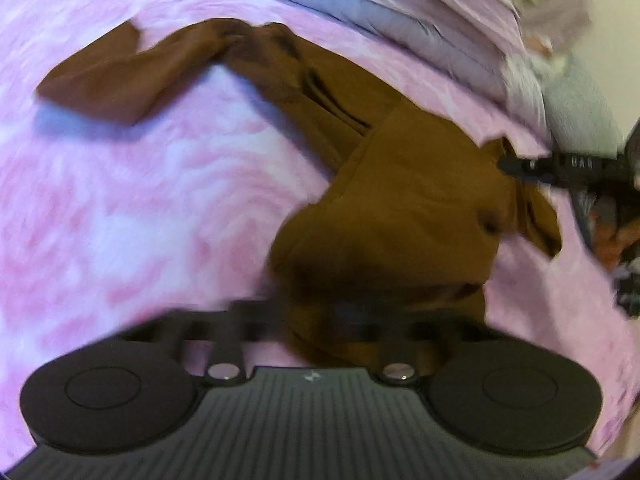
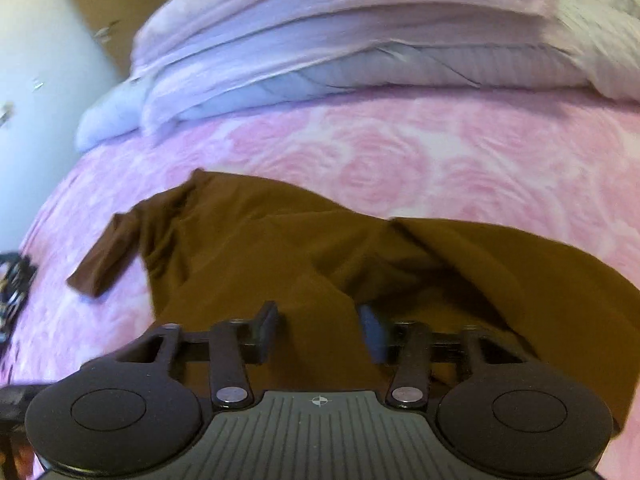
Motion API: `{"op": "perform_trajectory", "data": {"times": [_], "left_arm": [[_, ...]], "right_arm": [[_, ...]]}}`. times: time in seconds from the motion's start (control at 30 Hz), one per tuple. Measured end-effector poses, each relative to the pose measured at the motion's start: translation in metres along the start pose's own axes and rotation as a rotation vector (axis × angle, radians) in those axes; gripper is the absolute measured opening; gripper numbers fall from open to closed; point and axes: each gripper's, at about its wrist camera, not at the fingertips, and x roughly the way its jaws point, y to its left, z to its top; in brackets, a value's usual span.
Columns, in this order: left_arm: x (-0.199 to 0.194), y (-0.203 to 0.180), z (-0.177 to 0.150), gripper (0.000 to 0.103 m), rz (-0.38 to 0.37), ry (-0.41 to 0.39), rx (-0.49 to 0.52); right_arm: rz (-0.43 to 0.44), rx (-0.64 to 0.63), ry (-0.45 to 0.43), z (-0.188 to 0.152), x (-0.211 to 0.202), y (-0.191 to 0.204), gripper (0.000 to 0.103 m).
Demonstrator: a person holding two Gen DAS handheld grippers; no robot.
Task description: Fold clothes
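You have 1 garment to look at: a brown shirt point(image 2: 280, 248), plain in colour and soft in drape, lying crumpled on the pink rose-patterned bedspread point(image 2: 440, 152). From your right wrist view, 1 short sleeve point(image 2: 108, 256) sticks out flat to the left, and the body bunches into ridges across the middle. From your left wrist view, the cloth point(image 1: 392, 216) is humped up in a rounded fold, with a sleeve point(image 1: 116, 80) stretched away toward the upper left.

Pale letters mark the right tool point(image 1: 560, 168) (too blurred to read); nothing else legible.
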Motion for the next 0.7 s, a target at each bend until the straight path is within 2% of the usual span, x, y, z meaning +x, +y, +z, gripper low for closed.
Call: {"op": "perform_trajectory", "data": {"times": [0.07,0.17,0.23,0.3,0.37,0.4,0.43,0.5,0.57,0.63,0.7], "left_arm": [[-0.015,-0.002,0.009,0.001,0.006,-0.067,0.05],[-0.071,-0.011,0.027,0.001,-0.038,-0.198,0.156],[-0.118,-0.028,0.036,0.001,-0.11,-0.264,0.272],[-0.161,-0.054,0.034,0.001,-0.211,-0.276,0.425],[-0.18,-0.074,0.017,0.002,-0.3,-0.183,0.529],[-0.179,-0.078,0.004,0.007,-0.345,-0.089,0.535],[-0.173,-0.079,-0.012,0.012,-0.352,-0.006,0.521],[-0.154,-0.072,-0.05,0.019,-0.283,0.167,0.492],[-0.138,-0.057,-0.077,0.019,-0.198,0.28,0.457],[-0.132,-0.032,-0.086,0.02,-0.138,0.306,0.323],[-0.133,-0.009,-0.079,0.031,-0.095,0.26,0.194]], "right_arm": [[0.0,-0.042,-0.036,-0.01,-0.018,0.004,0.002],[0.015,-0.071,-0.119,-0.033,-0.069,0.004,0.002],[0.003,-0.079,-0.129,-0.058,-0.107,0.003,0.002],[0.002,-0.096,-0.106,-0.089,-0.141,0.004,0.002],[-0.019,-0.091,-0.02,-0.12,-0.159,0.011,0.002],[-0.033,-0.066,0.05,-0.139,-0.162,0.011,0.002],[-0.038,-0.034,0.115,-0.153,-0.162,0.01,0.002],[-0.118,0.083,0.28,-0.19,-0.155,0.005,0.006],[-0.194,0.196,0.36,-0.214,-0.155,0.001,0.015],[-0.219,0.314,0.328,-0.227,-0.166,0.0,0.026],[-0.192,0.433,0.268,-0.229,-0.176,0.001,0.034]]}}
